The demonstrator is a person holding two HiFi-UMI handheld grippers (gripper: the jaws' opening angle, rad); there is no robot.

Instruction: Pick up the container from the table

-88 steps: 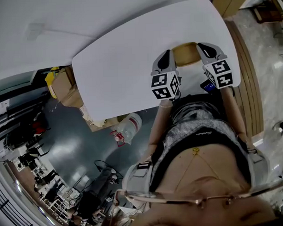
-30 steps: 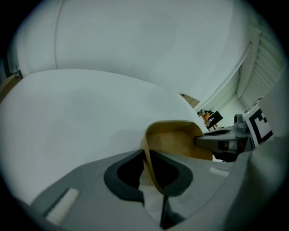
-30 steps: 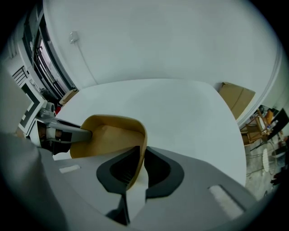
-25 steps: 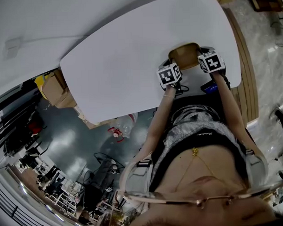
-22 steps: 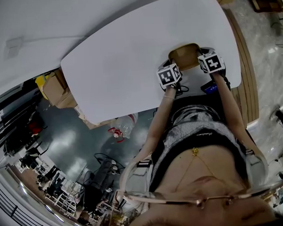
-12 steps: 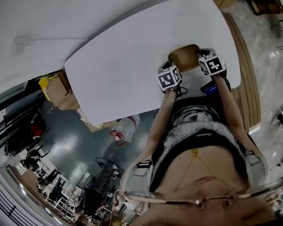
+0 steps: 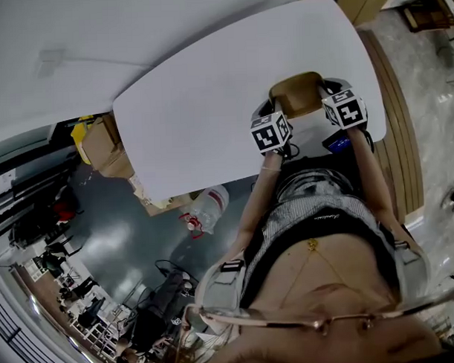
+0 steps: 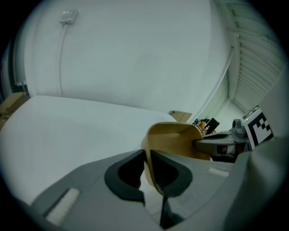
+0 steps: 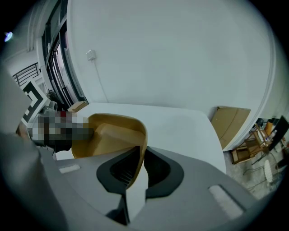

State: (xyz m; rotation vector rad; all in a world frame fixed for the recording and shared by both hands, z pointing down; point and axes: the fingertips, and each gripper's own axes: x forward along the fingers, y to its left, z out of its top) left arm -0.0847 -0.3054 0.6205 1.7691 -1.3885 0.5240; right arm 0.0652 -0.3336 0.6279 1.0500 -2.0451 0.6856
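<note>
Both are gripping: the left gripper (image 8: 147, 166) is clenching one wall of the container (image 7: 298, 94), and the right gripper (image 9: 138, 168) is clenching the opposite wall. The container is sitting by the table's (image 7: 202, 96) near edge, toward the right corner. The grasp is looking done, but I cannot tell whether the container is lifting clear.

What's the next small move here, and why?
Probably raise both grippers together, straight up and level. The left gripper is shut on one wall of the container and the right gripper on the opposite wall, so the hold looks set; whether it has cleared the table can't be told.
</note>
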